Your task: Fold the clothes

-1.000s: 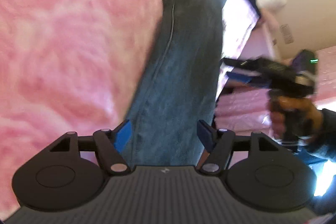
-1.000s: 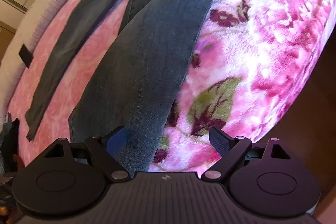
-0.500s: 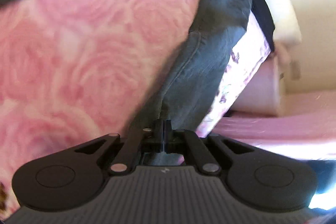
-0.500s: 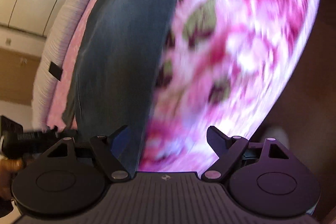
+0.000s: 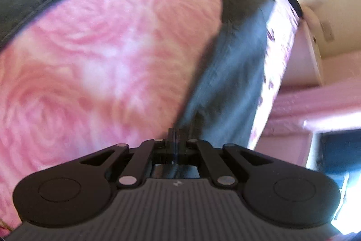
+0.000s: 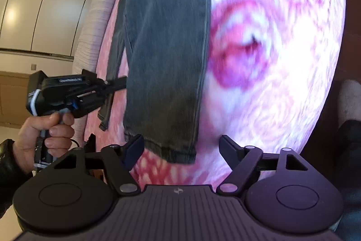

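My left tongs (image 5: 173, 136) are clamped on the jeans (image 6: 167, 42) at the bed's (image 6: 282, 60) edge; my right tongs (image 6: 181, 148) are closing around the hem, not yet pressing.

Jeans (image 6: 164, 49) on blanket (image 6: 270, 83), beside headboard (image 6: 94, 22)

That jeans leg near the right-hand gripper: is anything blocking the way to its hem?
Nothing visible does. The right gripper has its jaws closing with the hem of the jeans leg lying between them, over the floral blanket. The left gripper is shut on the leg's far edge, off to the side.
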A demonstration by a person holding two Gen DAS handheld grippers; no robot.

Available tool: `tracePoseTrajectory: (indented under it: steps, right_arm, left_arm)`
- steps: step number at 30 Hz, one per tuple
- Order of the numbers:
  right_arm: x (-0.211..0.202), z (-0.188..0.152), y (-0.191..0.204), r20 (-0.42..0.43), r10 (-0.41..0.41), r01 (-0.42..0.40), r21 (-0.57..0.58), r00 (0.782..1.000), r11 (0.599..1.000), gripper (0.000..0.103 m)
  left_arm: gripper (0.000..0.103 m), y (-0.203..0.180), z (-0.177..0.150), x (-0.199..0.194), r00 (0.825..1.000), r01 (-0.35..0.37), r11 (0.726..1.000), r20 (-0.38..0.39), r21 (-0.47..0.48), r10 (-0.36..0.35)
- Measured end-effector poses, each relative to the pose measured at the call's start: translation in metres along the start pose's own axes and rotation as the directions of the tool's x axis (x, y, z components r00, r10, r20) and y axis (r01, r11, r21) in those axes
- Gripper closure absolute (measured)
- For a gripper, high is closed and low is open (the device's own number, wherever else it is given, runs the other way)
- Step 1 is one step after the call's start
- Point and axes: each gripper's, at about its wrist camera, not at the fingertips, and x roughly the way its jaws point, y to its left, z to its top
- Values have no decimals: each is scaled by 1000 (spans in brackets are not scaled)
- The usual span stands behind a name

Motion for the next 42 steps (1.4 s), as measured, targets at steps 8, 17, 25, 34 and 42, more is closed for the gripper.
tracePoseTrajectory:
  steps: [8,17,25,34,42]
  right_arm:
    - [-51,-6,15,43,-103,101,50,994,994,88]
    - [-90,-7,20,47,-307,303,76,950,950,92]
    - [-94,-4,42,5,-464,462,-97,886,881,40]
    - [-149,27,158,254,-449,513,-334,857,790,29]
    - [-191,29,258,464,-415,613,-464,783,640,15]
  left_arm:
    - [95,-37,-52,14,994,-33,987,-102,155,49]
    - [88,-49,-80,17,995,-27,984,-95,178,45]
    - [65,-79,-82,-56,988,-149,969,76,197,136]
    - [27,-121,-94,-168,911,-308,937,336,163,241]
    - [9,-167,-112,-241,812,-431,885,504,179,293]
